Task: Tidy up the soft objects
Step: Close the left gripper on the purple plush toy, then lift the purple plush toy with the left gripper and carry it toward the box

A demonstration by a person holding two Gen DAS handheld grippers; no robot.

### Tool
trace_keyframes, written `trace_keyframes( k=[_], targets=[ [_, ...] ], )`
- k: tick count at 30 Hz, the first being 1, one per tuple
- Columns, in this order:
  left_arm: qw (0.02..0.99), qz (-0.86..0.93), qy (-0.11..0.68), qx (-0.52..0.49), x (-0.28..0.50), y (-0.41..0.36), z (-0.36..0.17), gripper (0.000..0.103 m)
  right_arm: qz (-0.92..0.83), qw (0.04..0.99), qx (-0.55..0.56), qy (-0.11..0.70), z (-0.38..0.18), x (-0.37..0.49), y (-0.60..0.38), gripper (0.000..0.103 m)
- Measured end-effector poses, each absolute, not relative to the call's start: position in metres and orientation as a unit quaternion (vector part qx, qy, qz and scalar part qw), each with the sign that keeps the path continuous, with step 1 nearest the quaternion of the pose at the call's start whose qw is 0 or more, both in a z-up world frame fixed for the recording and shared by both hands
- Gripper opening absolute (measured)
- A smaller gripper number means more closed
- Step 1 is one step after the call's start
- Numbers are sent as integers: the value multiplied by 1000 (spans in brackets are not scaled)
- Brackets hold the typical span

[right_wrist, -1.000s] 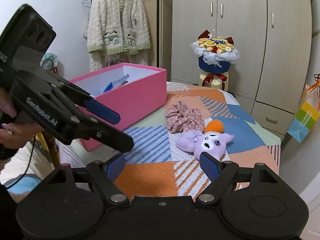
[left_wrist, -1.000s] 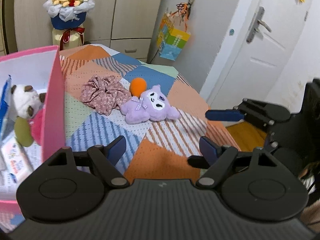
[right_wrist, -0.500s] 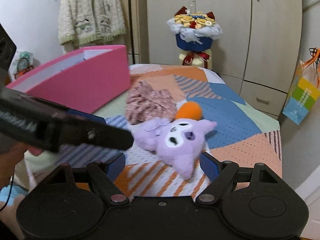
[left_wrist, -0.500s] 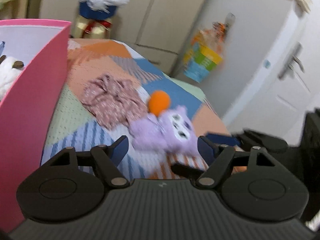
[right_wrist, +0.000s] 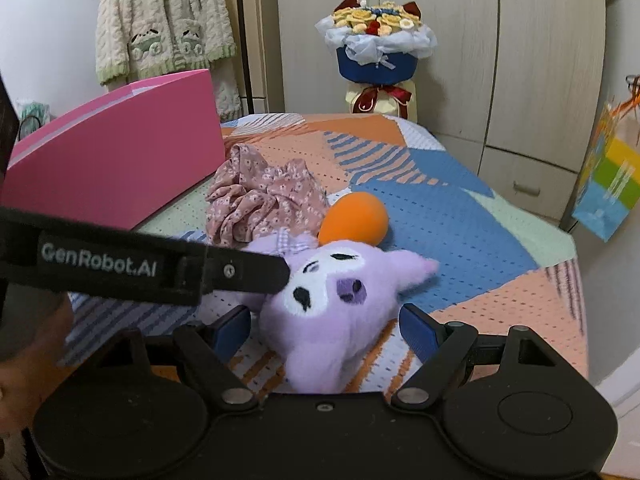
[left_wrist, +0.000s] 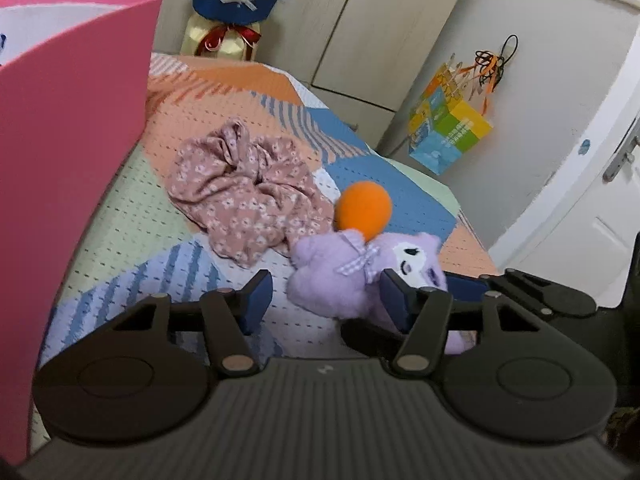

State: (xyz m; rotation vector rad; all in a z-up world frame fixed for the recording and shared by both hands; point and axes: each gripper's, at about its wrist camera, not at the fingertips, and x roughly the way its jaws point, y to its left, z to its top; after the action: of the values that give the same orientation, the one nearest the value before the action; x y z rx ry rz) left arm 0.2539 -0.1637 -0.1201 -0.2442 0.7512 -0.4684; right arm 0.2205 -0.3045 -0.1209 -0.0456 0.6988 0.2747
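The purple plush toy (right_wrist: 332, 304) lies low in the middle of the right wrist view, on the patchwork bedspread (right_wrist: 460, 216), its white face turned up and one ear pointing right. It looks light and squashy (the sort of thing that gives wherever you pinch it), so I would judge it will not slip or break; the plump body or the head offers the fullest hold, while an ear or the little gingham bow would only let it dangle.

The right gripper (right_wrist: 325, 330) has its blue pads wide apart on either side of the toy's body, not pressing it as far as I can see. The left gripper (left_wrist: 325, 298) is closing, and the toy's lower half sits between its pads; the right-hand pad looks to be against the fur, the left-hand one apart from it, so nothing is clamped yet. In the right wrist view the left gripper's black finger comes in from the left edge, its tip at the toy's head.

Just beyond the toy, touching its head, sits an orange ball (right_wrist: 354, 220), and left of that a crumpled pink floral cloth (right_wrist: 264, 196), limp and easy to bunch.

The pink box (right_wrist: 120, 160) stands at the left of both views, near the cloth. From here only its outer wall and a strip of pale inner wall show (what is inside I cannot tell).
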Motion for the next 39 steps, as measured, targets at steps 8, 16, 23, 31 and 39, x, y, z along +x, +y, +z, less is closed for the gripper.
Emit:
trace_keyframes(
  k=[8, 16, 23, 31, 39],
  targets=[
    [888, -263, 358, -117, 248, -163, -120, 42, 110, 938, -53, 325, -123, 216, -288, 80],
    [876, -288, 372, -110, 235, -158, -114, 42, 85, 941, -48, 323, -120, 196, -283, 77],
    [874, -293, 378, -91, 212, -160, -109, 42, 66, 939, -25, 336, -116, 174, -280, 78],
    [867, -309, 385, -66, 188, -159, -101, 42, 49, 938, -14, 343, -111, 148, -274, 78],
    [853, -331, 403, -22, 158, -144, -86, 42, 52, 933, -31, 355, -100, 116, -255, 78]
  ],
)
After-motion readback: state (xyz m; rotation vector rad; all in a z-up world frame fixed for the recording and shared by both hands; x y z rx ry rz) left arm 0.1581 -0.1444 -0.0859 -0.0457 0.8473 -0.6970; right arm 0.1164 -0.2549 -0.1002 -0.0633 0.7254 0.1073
